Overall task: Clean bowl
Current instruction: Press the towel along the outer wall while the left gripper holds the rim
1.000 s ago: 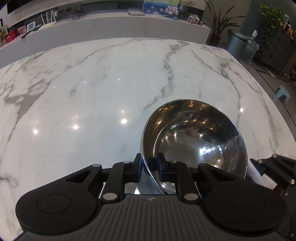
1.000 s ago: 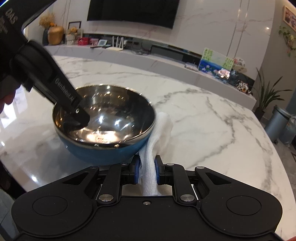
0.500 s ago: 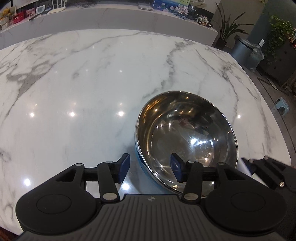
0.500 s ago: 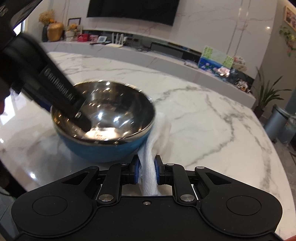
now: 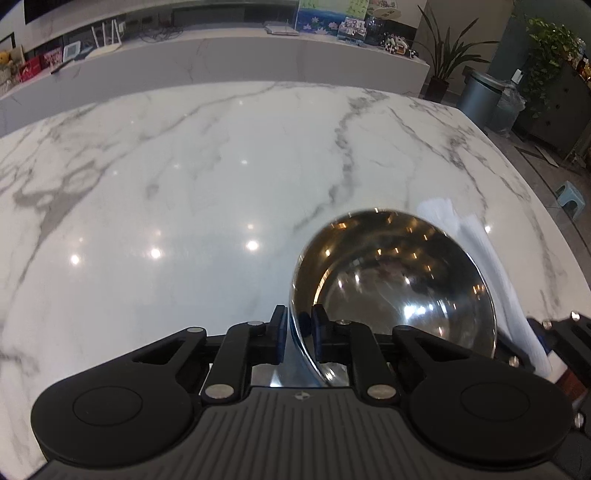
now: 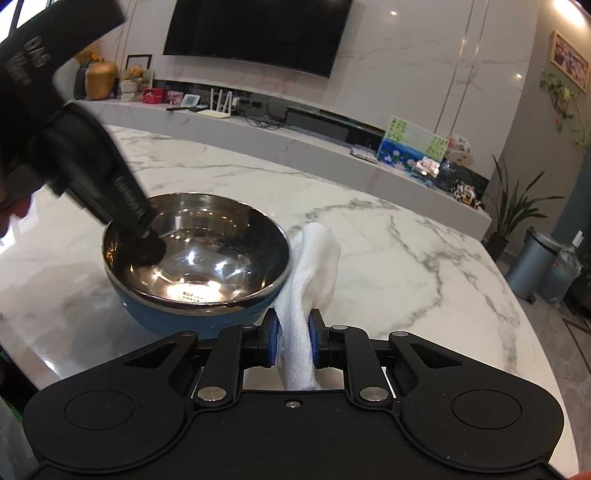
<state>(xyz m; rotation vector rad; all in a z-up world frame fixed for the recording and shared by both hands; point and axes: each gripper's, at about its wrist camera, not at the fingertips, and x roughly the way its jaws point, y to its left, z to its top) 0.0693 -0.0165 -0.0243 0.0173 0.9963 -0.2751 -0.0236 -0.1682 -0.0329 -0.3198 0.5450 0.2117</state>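
Seen first from the left wrist camera, the left tool (image 5: 298, 334) is clamped on the near wall of the bowl (image 5: 399, 295): one blue pad sits outside the rim, the other inside against the polished steel. The bowl stands on the marble bench (image 5: 184, 192), toward its right part, and its rim looks tilted up toward the camera. A white cloth (image 5: 491, 266) lies along the bowl's far right side, touching the wall and running down to the right tool (image 5: 554, 343), whose black frame only just enters at the right edge. Behind the bench runs a long low shelf, with a grey bin (image 5: 480, 98) and potted plants (image 5: 443, 59) to the right.

Next, from the right wrist camera, the right tool (image 6: 291, 341) is clenched on the white cloth (image 6: 314, 266), which rises between the blue pads in a loose fold and leans against the outer right side of the bowl (image 6: 192, 258). The bowl shows a blue outer shell and a mirror-bright steel inside; it sits on the bench (image 6: 406, 266) just ahead of the tool. The left tool (image 6: 147, 247) reaches down from the upper left, its tip over the bowl's left rim with one finger inside the bowl. Part of a hand (image 6: 14, 210) shows at the left edge behind it. A dark screen (image 6: 258, 33) hangs on the wall beyond.
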